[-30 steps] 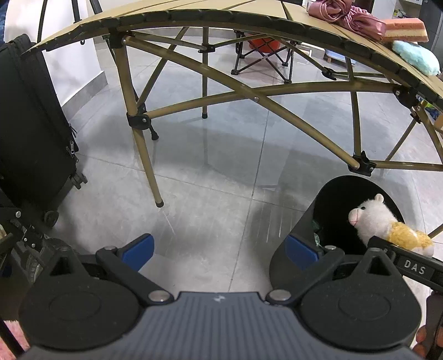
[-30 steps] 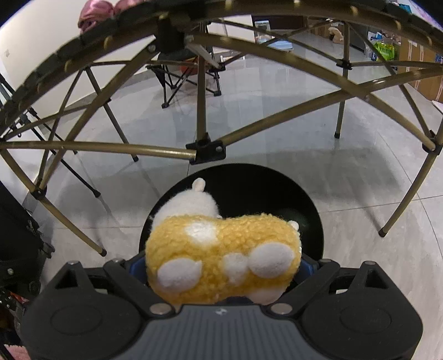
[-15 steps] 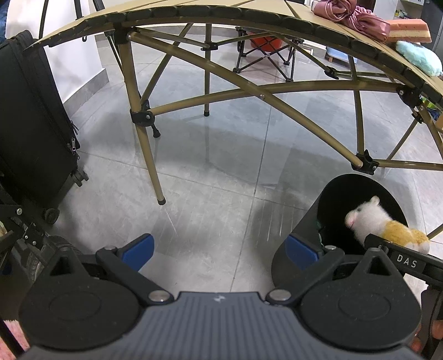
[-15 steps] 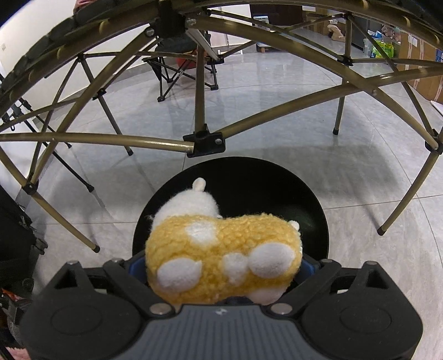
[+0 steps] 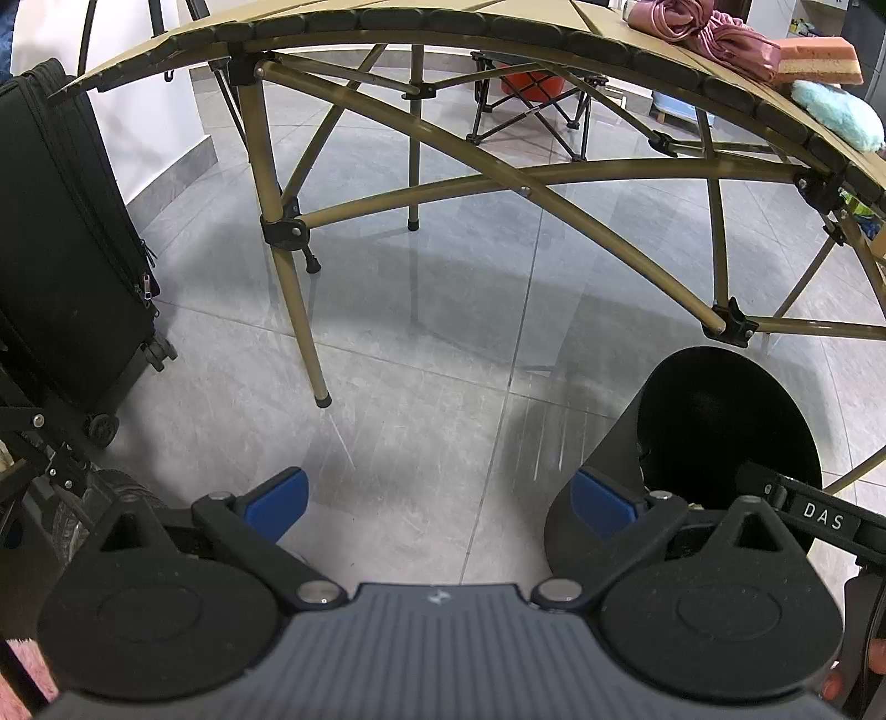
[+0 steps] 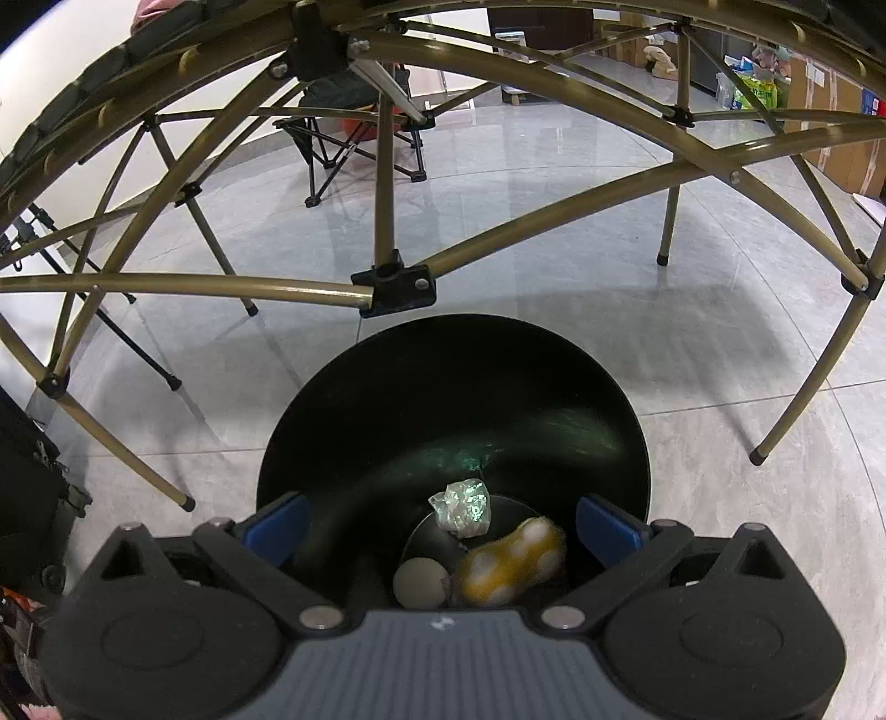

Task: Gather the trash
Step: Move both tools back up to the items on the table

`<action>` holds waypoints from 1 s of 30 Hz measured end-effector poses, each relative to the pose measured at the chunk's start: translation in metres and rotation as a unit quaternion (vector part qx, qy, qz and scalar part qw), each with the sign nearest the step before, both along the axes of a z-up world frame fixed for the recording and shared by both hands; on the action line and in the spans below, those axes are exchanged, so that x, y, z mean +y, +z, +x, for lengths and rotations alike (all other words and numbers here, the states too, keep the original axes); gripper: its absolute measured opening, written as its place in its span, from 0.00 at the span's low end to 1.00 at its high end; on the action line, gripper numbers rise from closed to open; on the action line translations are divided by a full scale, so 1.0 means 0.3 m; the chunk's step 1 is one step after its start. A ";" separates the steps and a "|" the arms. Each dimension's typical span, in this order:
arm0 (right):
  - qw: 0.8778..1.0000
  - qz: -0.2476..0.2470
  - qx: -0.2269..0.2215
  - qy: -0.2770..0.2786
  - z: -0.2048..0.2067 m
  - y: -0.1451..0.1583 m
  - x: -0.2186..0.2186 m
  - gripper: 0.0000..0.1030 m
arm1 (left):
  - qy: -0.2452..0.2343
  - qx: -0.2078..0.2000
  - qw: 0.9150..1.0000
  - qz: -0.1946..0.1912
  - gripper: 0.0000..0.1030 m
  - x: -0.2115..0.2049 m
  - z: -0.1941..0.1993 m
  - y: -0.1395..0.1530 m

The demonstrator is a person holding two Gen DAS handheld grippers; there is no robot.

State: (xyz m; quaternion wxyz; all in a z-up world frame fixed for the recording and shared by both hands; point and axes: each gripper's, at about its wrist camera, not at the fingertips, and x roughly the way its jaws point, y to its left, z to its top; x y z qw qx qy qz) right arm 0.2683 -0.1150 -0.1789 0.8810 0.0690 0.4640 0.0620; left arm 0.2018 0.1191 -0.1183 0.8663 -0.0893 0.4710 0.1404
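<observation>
A black round trash bin [image 6: 620,437] stands on the grey tile floor under a folding table; it also shows in the left wrist view [image 5: 603,443] at the lower right. Inside it lie a yellow and white plush toy [image 6: 512,567], blurred by motion, a crumpled clear wrapper [image 6: 462,507] and a pale round object [image 6: 420,581]. My right gripper [image 6: 443,529] is open and empty right above the bin's mouth. My left gripper [image 5: 440,501] is open and empty above the floor, left of the bin.
The tan folding table's legs and cross bars [image 5: 293,293] span the floor around the bin. On the tabletop lie a pink cloth [image 5: 714,33], a sponge [image 5: 819,58] and a light blue fluffy item [image 5: 841,113]. A black suitcase [image 5: 61,249] stands at left. A folding chair [image 5: 531,99] stands behind.
My right gripper has opened and let go of the plush toy, which has dropped into the bin. The left gripper has stayed open and nearly still.
</observation>
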 end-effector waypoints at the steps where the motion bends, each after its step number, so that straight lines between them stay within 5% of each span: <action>1: 1.000 0.000 0.000 0.000 0.000 0.000 0.000 1.00 | 0.000 0.000 1.000 0.000 1.00 0.000 0.002 0.000; 17: 0.999 -0.004 -0.051 0.015 -0.050 0.076 -0.007 1.00 | -0.022 -0.035 0.999 -0.005 1.00 -0.070 -0.003 0.062; 24: 0.990 -0.008 -0.142 0.021 -0.106 0.193 -0.034 1.00 | -0.028 -0.097 0.995 0.026 1.00 -0.116 -0.005 0.154; 30: 0.968 -0.021 -0.248 0.039 -0.154 0.330 -0.052 1.00 | -0.041 -0.150 0.988 0.023 1.00 -0.155 -0.004 0.243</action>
